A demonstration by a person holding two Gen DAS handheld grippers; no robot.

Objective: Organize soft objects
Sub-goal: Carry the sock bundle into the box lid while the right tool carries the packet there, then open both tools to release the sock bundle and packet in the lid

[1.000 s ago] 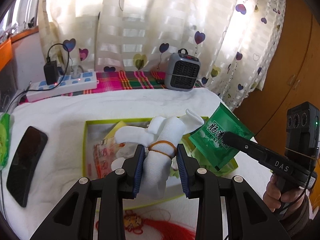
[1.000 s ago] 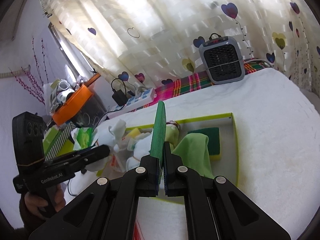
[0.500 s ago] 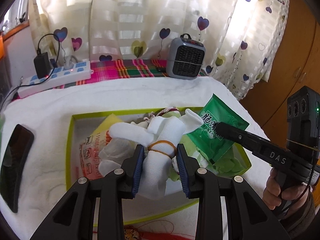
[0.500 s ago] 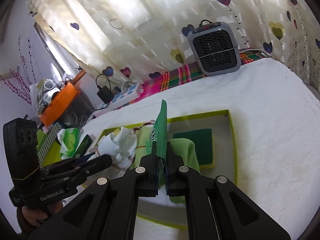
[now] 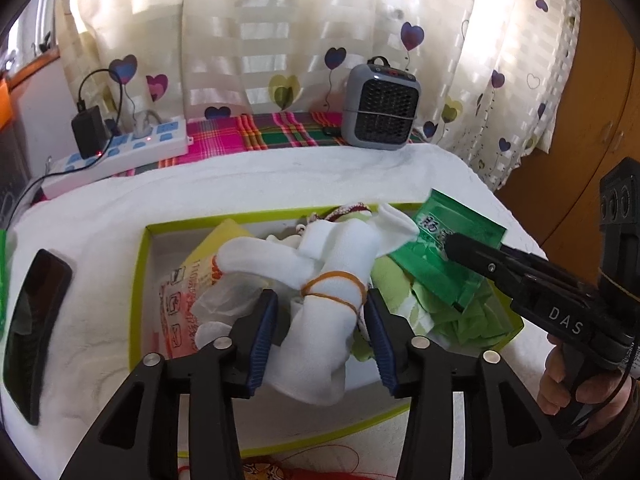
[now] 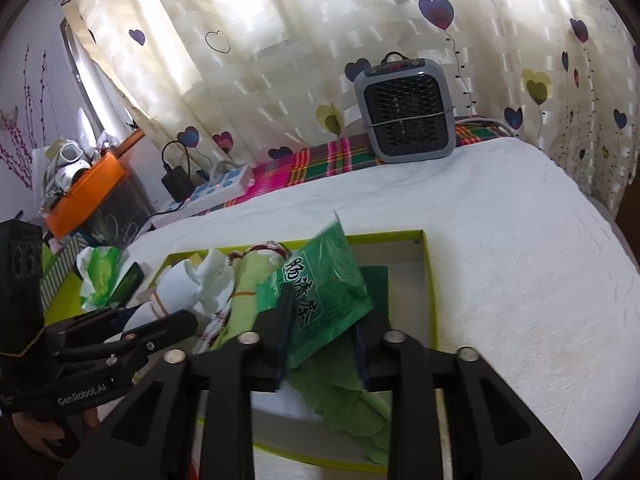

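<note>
1. The left tongs (image 5: 320,340) have just been opening; their blue-padded jaws now stand apart on either side of the white sock bundle bound with an orange rubber band (image 5: 332,292), with a gap showing at the left pad. The right pad's contact cannot be told.
2. The right tongs (image 6: 322,338) have also just been opening. The flat green foil packet printed with Chinese characters (image 6: 324,292) lies slanted between the parted jaws, leaning on the left one and clear of the right.
3. The landmark is the shallow lime-green cardboard box (image 5: 138,280) on the white towel-covered worktop (image 5: 280,176). Both the sock bundle and the packet sit inside it, the packet towards its right end.
4. Also inside the box: a crumpled light-green cloth (image 6: 340,392) under the packet, a dark green sponge (image 6: 378,284) at the right end, and an orange-printed plastic bag (image 5: 180,300) at the left end.
5. Left of the box lies a black smartphone (image 5: 34,328).
6. Behind the box stand a small grey fan heater (image 5: 380,108) and a white-and-blue power strip (image 5: 120,156), on a pink plaid cloth (image 5: 260,134).
7. Nearer than the box, a red tasselled ornament (image 5: 264,468) shows at the frame's edge.
</note>
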